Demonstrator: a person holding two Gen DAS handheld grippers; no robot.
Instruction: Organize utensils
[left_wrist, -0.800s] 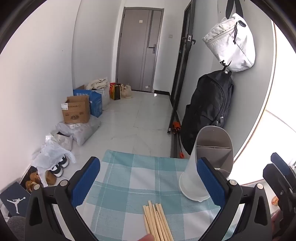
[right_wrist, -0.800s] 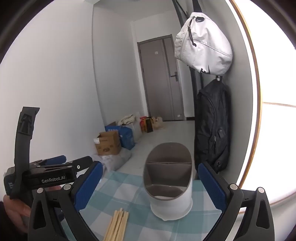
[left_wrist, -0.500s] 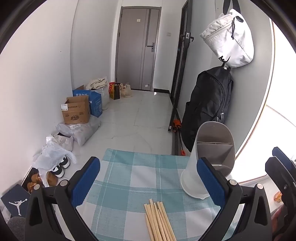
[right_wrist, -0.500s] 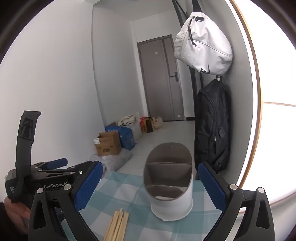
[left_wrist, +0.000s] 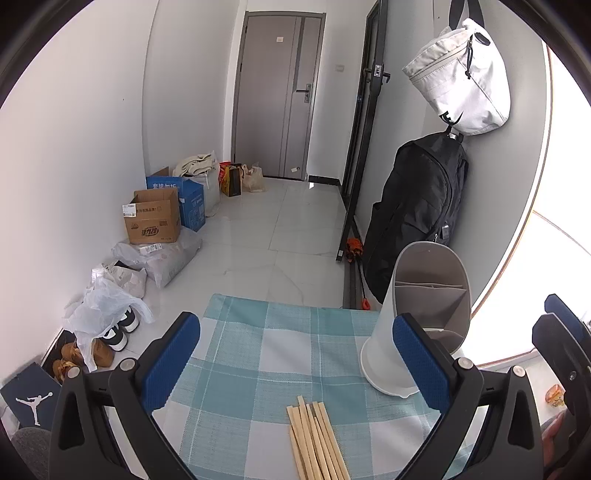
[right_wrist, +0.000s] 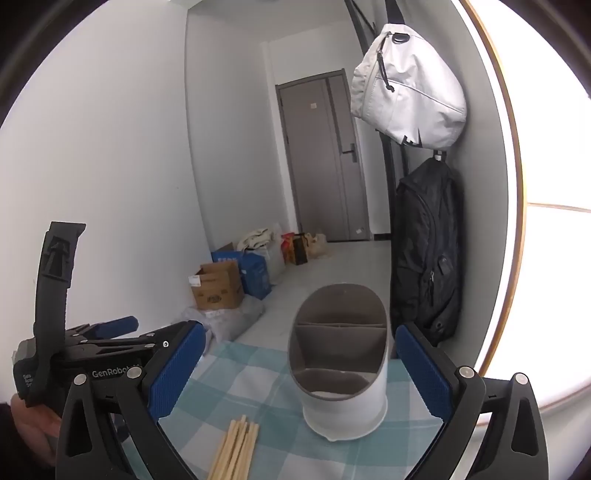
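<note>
Both your grippers, left (left_wrist: 295, 362) and right (right_wrist: 301, 369), hover above tabletop (left_wrist: 258, 354), fingers spread wide, holding nothing. Chopsticks (left_wrist: 317, 439) lie bundled on checked cloth, near you. Divided holder (right_wrist: 341, 373) stands upright just right of chopsticks, apart.

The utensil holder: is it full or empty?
Empty. The utensil holder shows bare compartments; the chopsticks lie beside it on the tablecloth.

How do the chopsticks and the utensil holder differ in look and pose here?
The chopsticks are thin, pale wooden sticks; the utensil holder is a broad white cup with a grey divided interior. The chopsticks lie flat in a loose bundle; the utensil holder stands upright, holding none of them. Both rest on the checked cloth, untouched by either gripper.
</note>
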